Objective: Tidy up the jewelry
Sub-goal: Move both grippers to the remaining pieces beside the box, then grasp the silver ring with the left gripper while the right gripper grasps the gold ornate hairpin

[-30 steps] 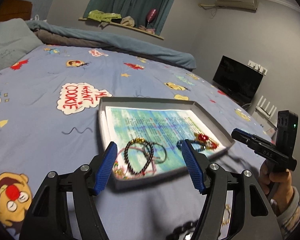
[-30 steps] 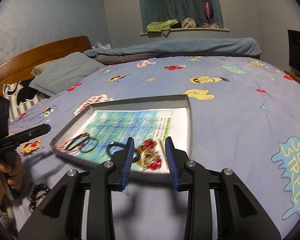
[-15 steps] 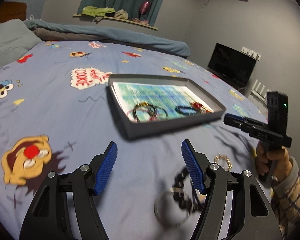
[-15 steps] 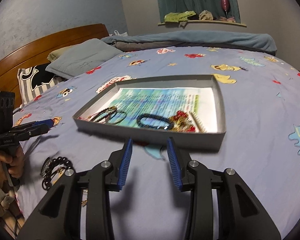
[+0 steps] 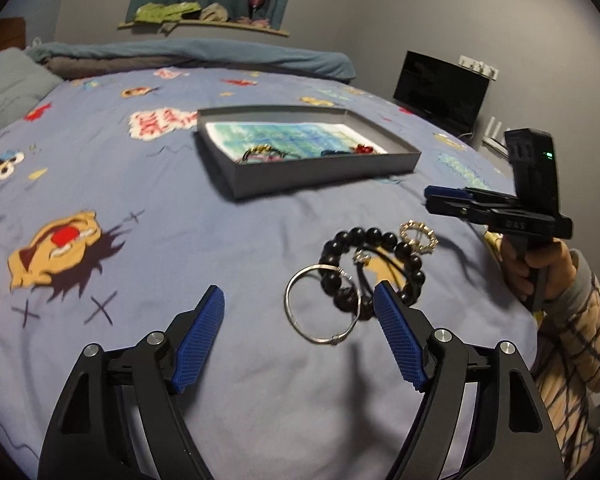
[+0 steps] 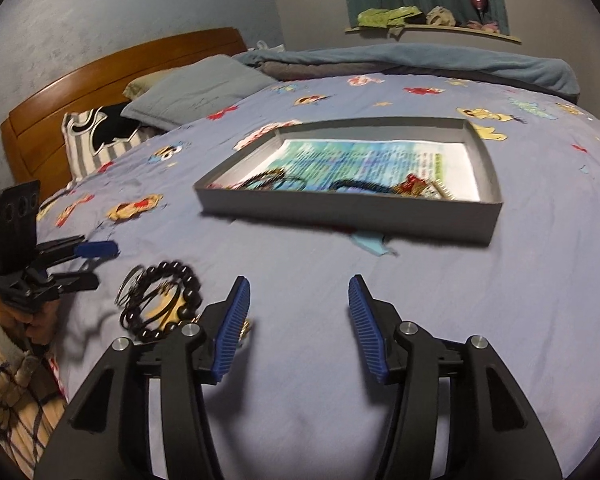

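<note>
My box's near wall (image 6: 348,210) hides most of the jewelry inside; what shows is smeared. My left gripper's pad (image 5: 398,342) covers part of the black bead bracelet (image 5: 374,236).

A grey shallow box (image 5: 320,170) lies open on the bedsheet, far in front of me. Its floor is covered with a blue-green printed paper (image 5: 292,136). Inside, near the front wall, I see some bracelets (image 5: 262,152) on the left side and a red and gold piece (image 6: 416,186) on the right side, with a dark beaded one (image 6: 360,186) between them.

Closer to me, on the sheet outside the box, lie a thin silver bangle (image 5: 320,306), flat, a black bead bracelet (image 5: 374,268) overlapping its rim, and a small gold chain bracelet (image 5: 418,238) touching the black beads. A thin black cord (image 5: 384,264) lies inside the bead ring.
</note>
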